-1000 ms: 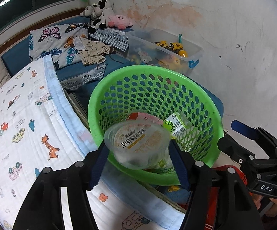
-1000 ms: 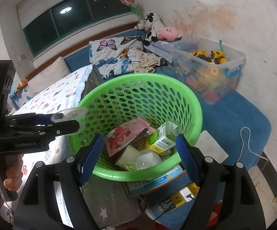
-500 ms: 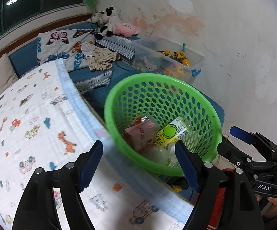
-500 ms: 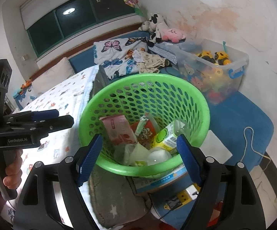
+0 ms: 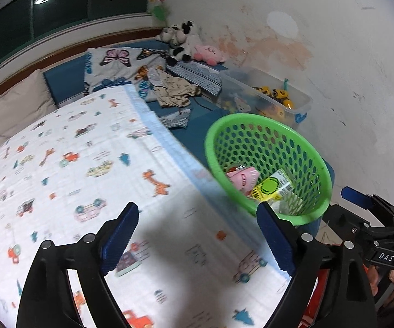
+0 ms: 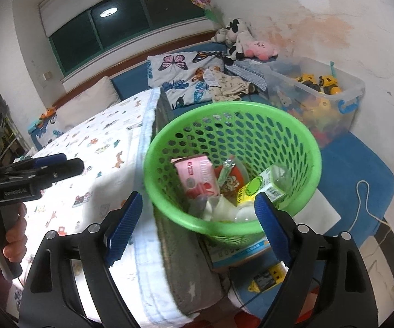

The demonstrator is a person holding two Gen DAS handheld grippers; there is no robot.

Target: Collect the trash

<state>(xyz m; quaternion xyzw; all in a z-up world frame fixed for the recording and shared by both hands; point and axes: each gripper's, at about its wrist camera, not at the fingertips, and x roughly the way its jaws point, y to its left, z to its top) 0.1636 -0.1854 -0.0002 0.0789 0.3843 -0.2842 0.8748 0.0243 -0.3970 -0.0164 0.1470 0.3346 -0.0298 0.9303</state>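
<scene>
In the left wrist view, the left gripper [image 5: 197, 240] fills the bottom of the frame over a bed blanket [image 5: 82, 169] printed with cars and giraffes; its jaws are opening, they stand wide apart, and nothing lies between the blue pads. To the right of centre sits the green basket [image 5: 251, 125], its mesh wall perforated all round, just beside the blanket's pale blue edge. Inside it lie a pink packet [image 5: 244, 177] and a yellow-green carton [image 5: 272, 188]. At the far right edge of that frame the right gripper [image 5: 366, 202] shows from the side. In the right wrist view the right gripper [image 6: 197, 224] points down at the basket [image 6: 191, 125], which takes up the centre of the frame; its jaws are opening too, wide and empty, the pads apart from the rim. The trash shows more fully here: the pink packet [image 6: 197, 175] leaning at the left, the carton [image 6: 262, 188] at the right, a clear plastic cup [image 6: 240, 213] and crumpled wrappers low in the basket. A clear toy bin [image 6: 319, 95] stands against the wall at upper right, plush toys [image 6: 240, 41] behind it. At the left edge a hand [image 6: 3, 235] holds the left gripper [image 6: 57, 164] above the blanket [image 6: 101, 142].
</scene>
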